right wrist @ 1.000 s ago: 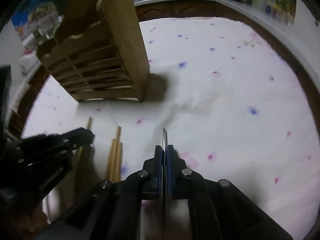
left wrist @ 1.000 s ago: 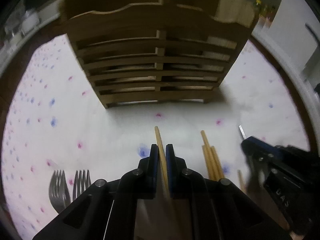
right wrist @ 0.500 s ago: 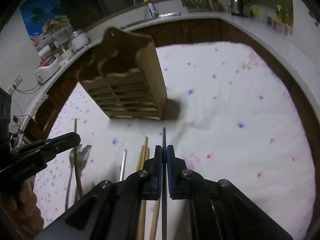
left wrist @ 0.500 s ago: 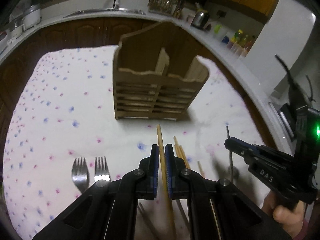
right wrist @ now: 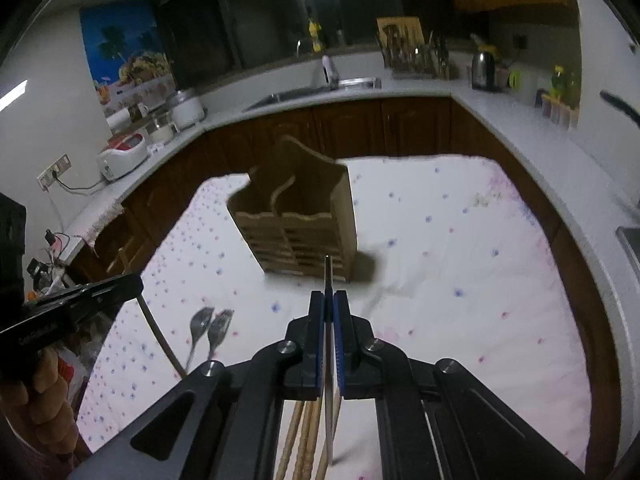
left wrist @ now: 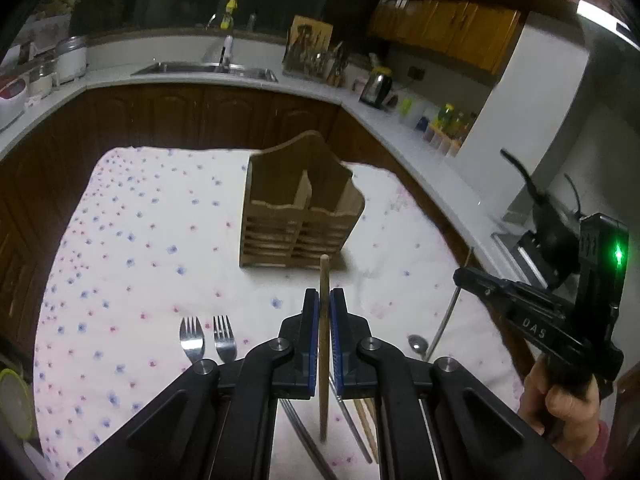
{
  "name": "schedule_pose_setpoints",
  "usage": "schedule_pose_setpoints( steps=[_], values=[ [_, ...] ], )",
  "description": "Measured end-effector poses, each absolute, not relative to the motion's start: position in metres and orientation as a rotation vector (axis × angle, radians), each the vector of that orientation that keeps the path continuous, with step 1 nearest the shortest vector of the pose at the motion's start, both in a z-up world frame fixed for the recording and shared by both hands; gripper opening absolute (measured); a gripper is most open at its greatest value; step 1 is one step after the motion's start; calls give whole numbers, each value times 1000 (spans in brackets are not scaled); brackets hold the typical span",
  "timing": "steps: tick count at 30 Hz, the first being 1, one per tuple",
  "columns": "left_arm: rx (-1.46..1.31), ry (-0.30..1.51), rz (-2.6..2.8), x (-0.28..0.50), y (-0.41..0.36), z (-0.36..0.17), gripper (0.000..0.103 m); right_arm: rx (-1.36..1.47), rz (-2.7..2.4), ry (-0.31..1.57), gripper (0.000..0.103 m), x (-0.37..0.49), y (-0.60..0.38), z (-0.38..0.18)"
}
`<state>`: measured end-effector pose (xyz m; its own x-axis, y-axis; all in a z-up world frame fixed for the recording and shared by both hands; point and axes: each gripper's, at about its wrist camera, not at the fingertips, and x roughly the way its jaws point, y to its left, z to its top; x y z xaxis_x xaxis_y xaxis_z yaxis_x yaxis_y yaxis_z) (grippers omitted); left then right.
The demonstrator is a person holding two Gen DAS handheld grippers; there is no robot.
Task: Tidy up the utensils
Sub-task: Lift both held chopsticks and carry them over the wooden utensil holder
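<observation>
My left gripper (left wrist: 324,300) is shut on a wooden chopstick (left wrist: 323,344), held high above the table. My right gripper (right wrist: 328,302) is shut on a thin metal utensil handle (right wrist: 328,360); in the left wrist view that utensil (left wrist: 444,320) hangs down from the right gripper (left wrist: 464,276), with a small spoon bowl (left wrist: 418,343) at its lower end. The wooden two-compartment utensil holder (left wrist: 300,216) stands upright on the flowered tablecloth, also in the right wrist view (right wrist: 296,224). The left gripper (right wrist: 132,284) with its chopstick (right wrist: 160,336) shows at the left.
Two forks (left wrist: 206,338) lie side by side on the cloth (left wrist: 140,240) to the left, also in the right wrist view (right wrist: 210,328). More wooden chopsticks (right wrist: 304,440) and metal utensils (left wrist: 352,428) lie under the grippers. Kitchen counters (left wrist: 180,76) surround the table.
Both grippers have risen far above the table with their utensils, so the holder and the forks now look small and the whole kitchen shows.
</observation>
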<state>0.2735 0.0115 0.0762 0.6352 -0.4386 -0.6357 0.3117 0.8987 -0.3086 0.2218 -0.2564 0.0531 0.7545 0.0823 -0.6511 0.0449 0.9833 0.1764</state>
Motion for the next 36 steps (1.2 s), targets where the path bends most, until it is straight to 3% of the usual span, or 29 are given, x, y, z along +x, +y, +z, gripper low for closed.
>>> schedule_pose_setpoints(
  steps=[19, 31, 36],
  values=[
    [-230, 517, -394, 240, 57, 137, 4, 216, 5, 445, 4, 228, -265, 138],
    [-299, 357, -308, 294, 71, 153, 4, 282, -24, 331, 4, 304, -288, 171],
    [-352, 339, -267, 330, 72, 132, 4, 328, -27, 328, 5, 336, -296, 162]
  ],
)
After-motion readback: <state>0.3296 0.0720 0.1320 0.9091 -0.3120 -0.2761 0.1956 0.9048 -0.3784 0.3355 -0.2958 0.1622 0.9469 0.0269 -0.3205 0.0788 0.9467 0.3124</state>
